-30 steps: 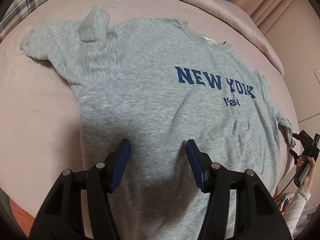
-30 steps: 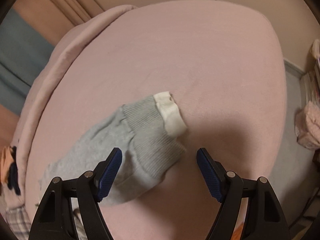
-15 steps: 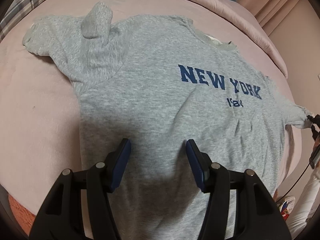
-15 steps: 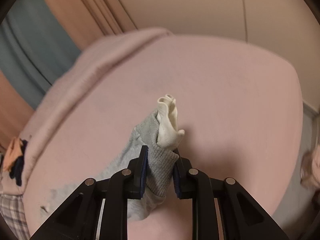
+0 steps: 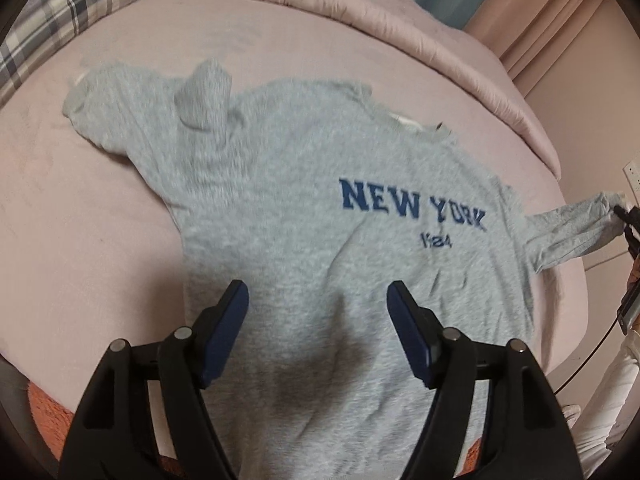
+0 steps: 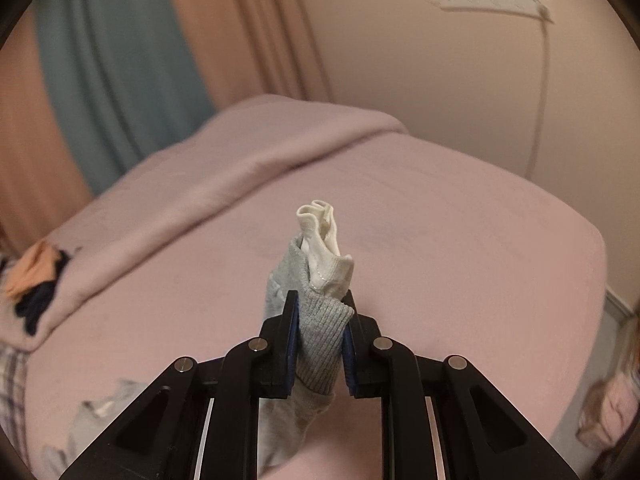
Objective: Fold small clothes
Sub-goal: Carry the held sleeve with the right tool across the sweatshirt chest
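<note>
A grey long-sleeved shirt (image 5: 304, 184) with "NEW YORK" in blue lies face up on the pink bed (image 5: 80, 220). My left gripper (image 5: 316, 286) hovers over the shirt's lower part. Its jaws are opening and nothing is between them. The shirt's left sleeve (image 5: 132, 116) lies bunched at the upper left. Its right sleeve (image 5: 576, 228) is stretched out toward the right edge. In the right wrist view my right gripper (image 6: 320, 296) grips that sleeve's ribbed grey cuff (image 6: 320, 332), its jaws still closing on it. A white inner cuff (image 6: 324, 240) sticks up past the fingertips, off the bed.
A folded pink blanket (image 5: 400, 12) runs along the far side of the bed, with dark and orange clothes (image 6: 36, 280) on it. A plaid pillow (image 5: 60, 12) lies at the upper left. A person's white sleeve (image 5: 612, 400) is at the right edge. Curtains (image 6: 120, 80) hang behind the bed.
My right gripper shut on the sleeve cuff and lifted it off the bed, pulling the sleeve out straight. My left gripper rose a little and its jaws spread wider.
</note>
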Demonstrator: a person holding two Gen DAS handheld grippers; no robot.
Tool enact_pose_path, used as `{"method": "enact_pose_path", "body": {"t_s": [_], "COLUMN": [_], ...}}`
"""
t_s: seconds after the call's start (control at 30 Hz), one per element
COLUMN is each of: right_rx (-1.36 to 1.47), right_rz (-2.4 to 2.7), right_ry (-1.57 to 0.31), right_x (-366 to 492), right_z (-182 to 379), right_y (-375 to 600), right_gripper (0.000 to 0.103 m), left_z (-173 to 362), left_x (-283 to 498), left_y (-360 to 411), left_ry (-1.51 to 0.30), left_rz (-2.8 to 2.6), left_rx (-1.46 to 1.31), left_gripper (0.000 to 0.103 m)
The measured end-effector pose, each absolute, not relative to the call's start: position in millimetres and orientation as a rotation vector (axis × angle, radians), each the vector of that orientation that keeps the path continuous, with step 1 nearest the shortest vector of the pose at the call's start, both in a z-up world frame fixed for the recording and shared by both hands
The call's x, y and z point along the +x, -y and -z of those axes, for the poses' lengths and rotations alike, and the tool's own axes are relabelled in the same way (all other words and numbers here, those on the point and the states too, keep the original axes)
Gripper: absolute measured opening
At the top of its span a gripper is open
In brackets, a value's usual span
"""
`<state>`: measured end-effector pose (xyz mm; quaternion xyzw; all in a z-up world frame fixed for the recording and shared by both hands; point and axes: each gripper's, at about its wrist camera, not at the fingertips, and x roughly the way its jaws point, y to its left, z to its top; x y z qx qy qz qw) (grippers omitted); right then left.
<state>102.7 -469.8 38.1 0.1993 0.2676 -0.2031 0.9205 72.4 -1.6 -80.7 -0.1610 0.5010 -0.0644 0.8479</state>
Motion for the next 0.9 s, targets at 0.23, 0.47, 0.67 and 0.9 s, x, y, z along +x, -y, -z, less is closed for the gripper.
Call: {"method": "enact_pose_path", "body": {"t_s": [0.23, 0.47, 0.67, 0.9], "right_rx": [0.289, 0.217, 0.180, 0.137], "right_rz": [0.205, 0.011, -0.095, -0.179], "right_ry": [-0.484, -0.512, -0.570, -0.647], "right_x": [118, 136, 155, 157], "right_z": [-67, -66, -57, -42], "right_y": [394, 333, 298, 253], "right_gripper": [0.019, 0.019, 0.019, 0.019], "left_z": [66, 62, 58, 62], "left_x": [67, 63, 56, 53], "left_y": [-4, -15, -26, -35], "left_ry": [-1.011, -1.000, -0.993, -1.005], "left_rz": [0.126, 0.098, 0.080, 0.063], "left_rx": [-0.372, -0.388, -0.390, -0.402], "left_gripper": [0.075, 0.076, 0.076, 0.076]}}
